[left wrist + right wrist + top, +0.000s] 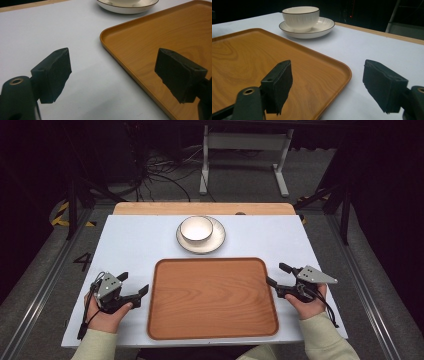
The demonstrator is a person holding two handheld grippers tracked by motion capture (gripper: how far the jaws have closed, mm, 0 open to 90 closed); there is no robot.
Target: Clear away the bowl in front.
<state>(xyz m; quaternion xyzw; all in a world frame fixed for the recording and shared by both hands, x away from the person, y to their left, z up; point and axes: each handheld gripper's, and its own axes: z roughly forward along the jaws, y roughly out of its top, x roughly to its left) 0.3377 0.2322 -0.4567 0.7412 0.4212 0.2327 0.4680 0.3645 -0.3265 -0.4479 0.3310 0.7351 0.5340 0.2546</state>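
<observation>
A wooden tray [212, 297] lies flat in the middle of the white table, nothing on it. Behind it a white bowl [196, 228] sits on a white plate [218, 239]. My left gripper [133, 283] rests at the tray's left edge, open, its jaws astride the tray's rim [120, 60]. My right gripper [278, 275] rests at the tray's right edge, open as well, one jaw over the tray [287, 67] and one over the table. The bowl [300, 17] and plate [324, 27] stand beyond the right gripper's jaws; the plate [125, 9] peeks in past the left gripper's.
The white table top [135, 240] has bare room left and right of the tray. A wooden strip [150, 208] runs along its far edge. Beyond stand a white frame [245, 150] and loose cables [160, 170] on the grey floor.
</observation>
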